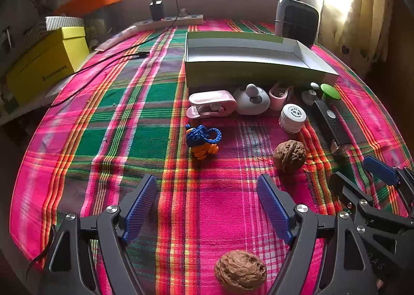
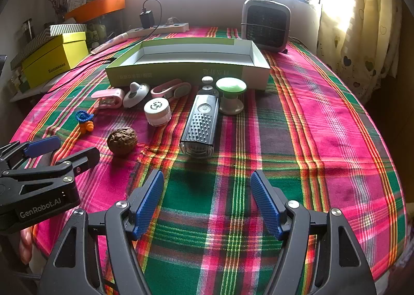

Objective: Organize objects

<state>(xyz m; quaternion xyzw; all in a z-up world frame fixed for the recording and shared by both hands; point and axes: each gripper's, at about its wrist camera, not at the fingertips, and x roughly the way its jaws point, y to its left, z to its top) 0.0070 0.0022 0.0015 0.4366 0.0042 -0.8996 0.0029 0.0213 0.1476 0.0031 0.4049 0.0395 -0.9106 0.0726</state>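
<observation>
An open green-and-white box [image 1: 248, 62] [image 2: 189, 62] lies on the plaid cloth. In front of it lie pink cases [image 1: 212, 106], a white round gadget [image 1: 252, 99], a white jar [image 1: 292, 117] [image 2: 157, 112], a green-topped knob [image 2: 230, 94], a black flashlight [image 2: 200, 124] and a blue-and-orange knotted toy [image 1: 203, 141] [image 2: 85, 120]. One walnut [image 1: 289, 156] [image 2: 122, 141] sits ahead of my left gripper [image 1: 207, 199], which is open and empty. A second walnut [image 1: 240, 273] lies low between its arms. My right gripper [image 2: 207, 199] is open and empty, short of the flashlight.
A yellow box [image 1: 49, 62] and orange tray [image 1: 90, 1] stand at the left. A power strip [image 1: 170, 21] with charger and trailing cable [image 1: 111, 58] lies at the back, a small heater [image 2: 266, 24] back right. A curtain [image 2: 357, 23] hangs right.
</observation>
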